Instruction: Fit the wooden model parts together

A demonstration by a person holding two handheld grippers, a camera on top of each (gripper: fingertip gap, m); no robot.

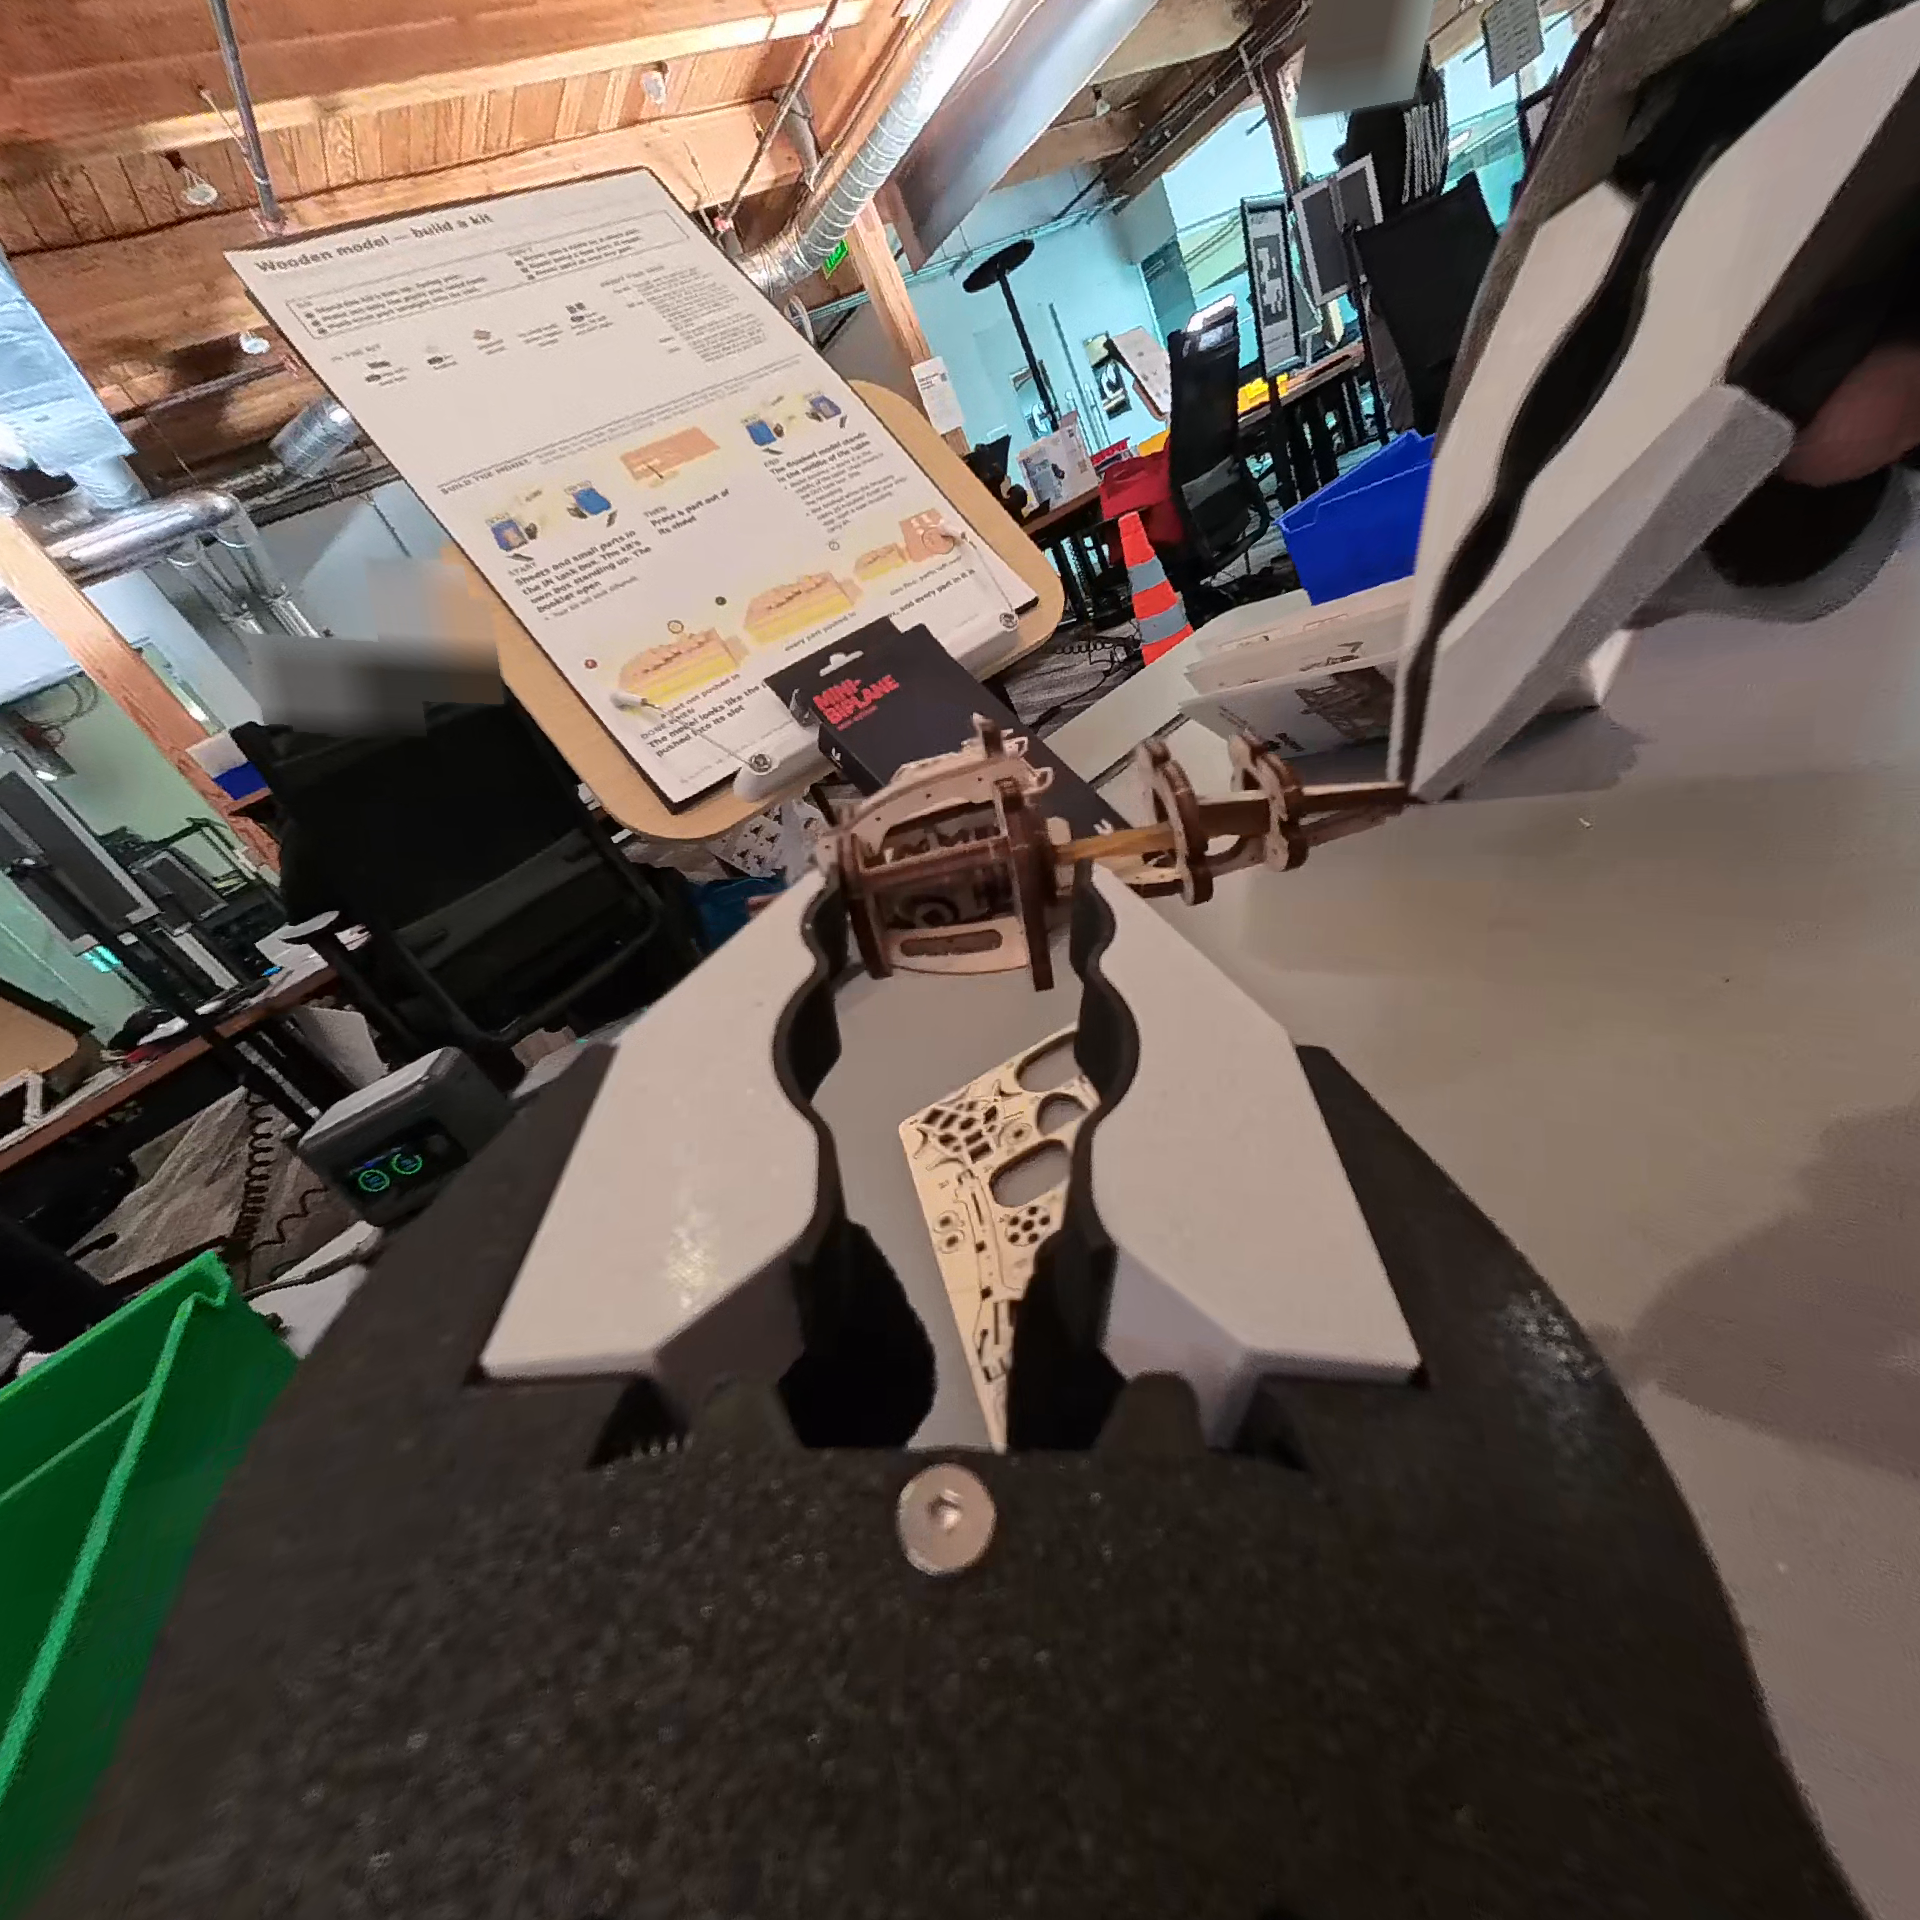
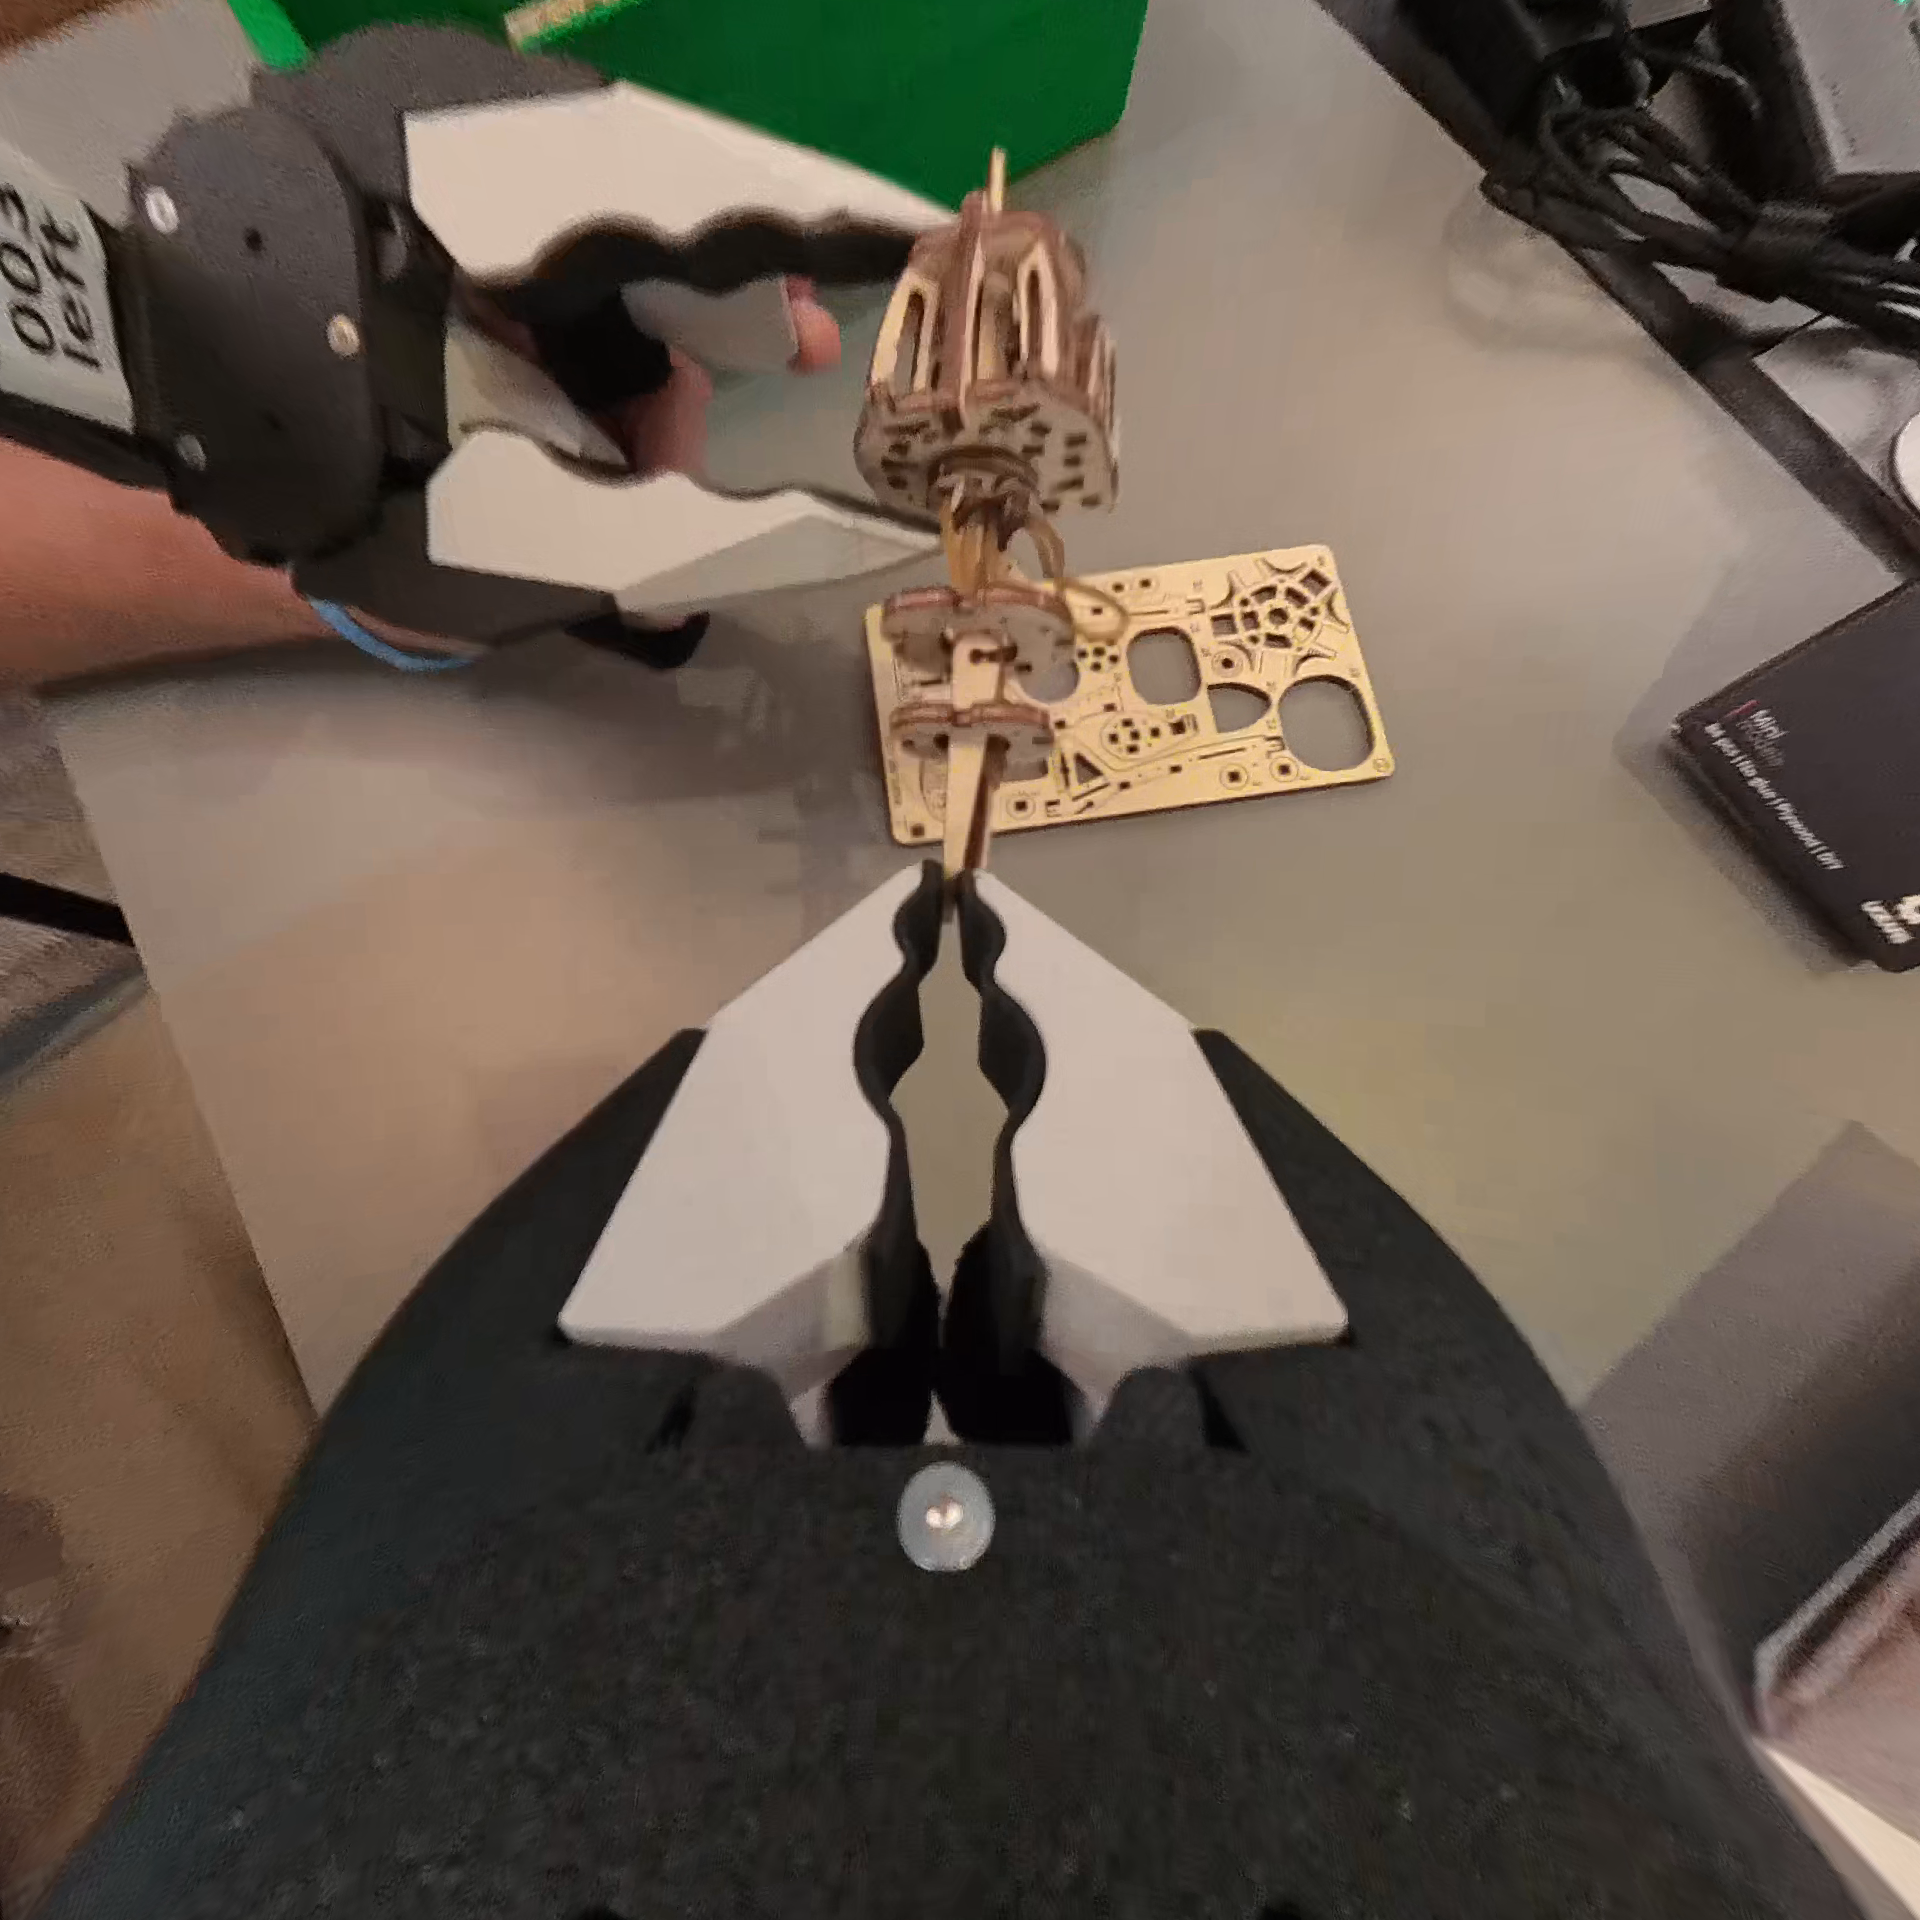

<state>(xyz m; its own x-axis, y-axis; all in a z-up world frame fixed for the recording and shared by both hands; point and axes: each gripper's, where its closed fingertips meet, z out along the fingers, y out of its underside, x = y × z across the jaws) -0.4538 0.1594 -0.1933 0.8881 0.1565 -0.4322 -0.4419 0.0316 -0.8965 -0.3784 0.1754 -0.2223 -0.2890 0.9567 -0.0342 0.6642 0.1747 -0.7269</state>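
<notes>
left wrist view puts my left gripper (image 1: 951, 914) at the front section of the wooden model (image 1: 940, 873), a cage-like block of ribs and plates. its 2 fingers (image 1: 717, 1101) stand apart, 1 on each side of that block; i cannot tell whether the pads actually press on it. a thin rod runs from the block to the narrow tail section (image 1: 1226, 821), which carries 2 round discs. the tip of that tail sits between the closed fingers of my right gripper (image 1: 1408, 790), which comes in from the upper right.

right wrist view shows the same thing from the other end: my right gripper (image 2: 951, 878) is clamped on the tail strip (image 2: 966, 800), fingers nearly together, with the 2 discs and then the front block (image 2: 987, 374) lined up beyond it. the left gripper (image 2: 914, 384) reaches in from the left, held by a person's hand (image 2: 665, 405), its fingers above and below the block.

the whole model hangs in the air over the grey table (image 2: 1455, 1039). directly below it lies a flat wooden parts sheet (image 2: 1195, 686) with several cut-outs already empty. a black kit box (image 2: 1808, 790) lies to the right, a green bin (image 2: 831, 73) stands beyond the model, and an instruction board (image 1: 623, 468) leans upright at the table's far side.
</notes>
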